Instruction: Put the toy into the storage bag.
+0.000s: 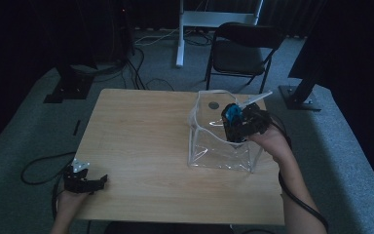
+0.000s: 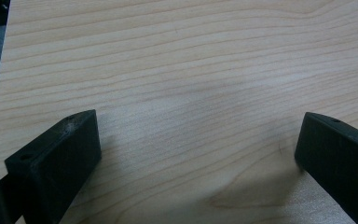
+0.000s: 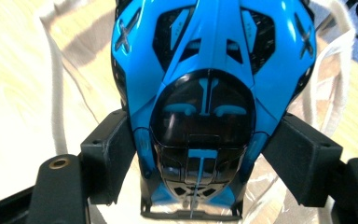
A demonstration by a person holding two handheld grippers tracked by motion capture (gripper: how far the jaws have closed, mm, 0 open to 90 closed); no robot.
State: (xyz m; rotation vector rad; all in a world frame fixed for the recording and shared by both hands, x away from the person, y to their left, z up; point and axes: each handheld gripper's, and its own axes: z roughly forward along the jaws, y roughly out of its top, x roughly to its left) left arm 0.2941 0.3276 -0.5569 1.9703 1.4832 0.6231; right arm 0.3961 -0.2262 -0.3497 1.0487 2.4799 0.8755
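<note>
High view: right tool (image 1: 237, 127) sits at the open top of a clear plastic bag (image 1: 219, 151) standing on the far right part of the bench (image 1: 136, 146). A blue toy car (image 1: 233, 114) shows between its jaws, just over the bag's mouth. White bag handles (image 1: 255, 99) stick up behind. Left tool (image 1: 90, 183) lies low at the near left corner of the bench, well apart from the bag, so the right hand (image 1: 270, 141) is the near one by far. A folding chair (image 1: 241, 51) stands on the floor beyond.

Left gripper view: bare wood grain between the two jaws, which stand wide apart with nothing between them.

Right gripper view: the blue toy car (image 3: 205, 93) is pinched across its width by both jaws, pads pressing its flanks. Its long axis runs straight away from the tool, in line with the jaws. Clear bag film (image 3: 270, 196) and the pale handle loops (image 3: 56, 116) lie beneath and around the car.

Judgement: the bag's opening lies directly below the car, so the coming move looks like a straight lowering, nose first, then letting go inside the bag
</note>
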